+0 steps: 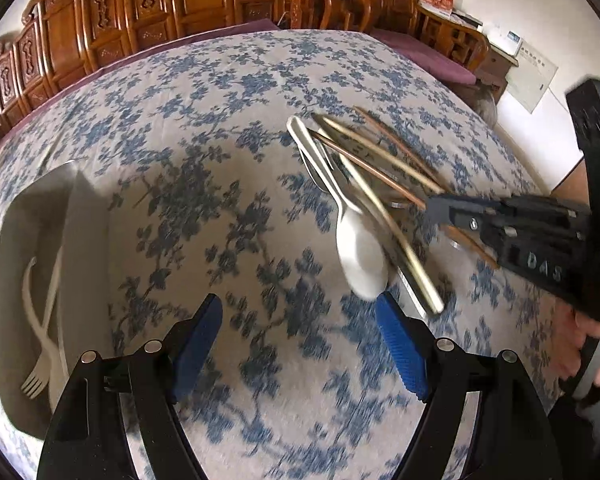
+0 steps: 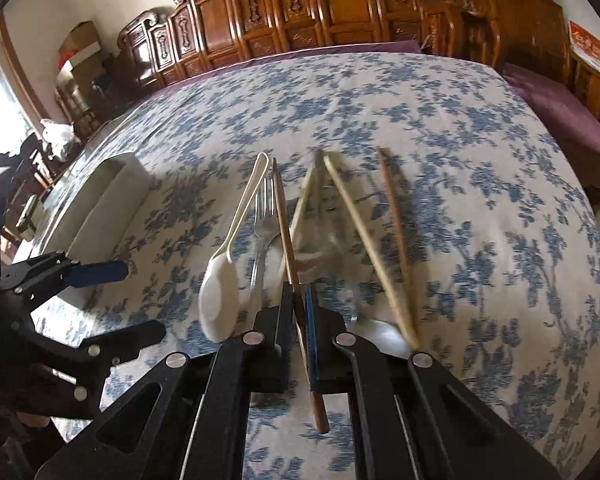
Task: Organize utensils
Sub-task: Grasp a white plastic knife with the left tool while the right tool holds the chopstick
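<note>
A loose pile of utensils lies on the blue floral tablecloth (image 1: 228, 128): a white plastic spoon (image 1: 360, 256) (image 2: 220, 300), a metal fork (image 2: 262, 216), pale chopsticks (image 1: 380, 216) (image 2: 364, 240) and a brown chopstick (image 2: 396, 220) lying apart at the right. My right gripper (image 2: 300, 300) (image 1: 432, 204) is shut on another brown chopstick (image 2: 284, 224), which runs between its pads and sticks out behind them. My left gripper (image 1: 300, 300) (image 2: 144, 300) stands open just in front of the white spoon's bowl, with nothing between its blue pads.
A white organizer tray (image 1: 88, 240) (image 2: 112, 200) sits at the table's left and holds white plastic forks (image 1: 40, 320). A metal spoon bowl (image 2: 376, 332) lies by the right gripper. Carved wooden chairs (image 2: 340, 4) line the far edge. A hand (image 1: 580, 344) grips the right tool.
</note>
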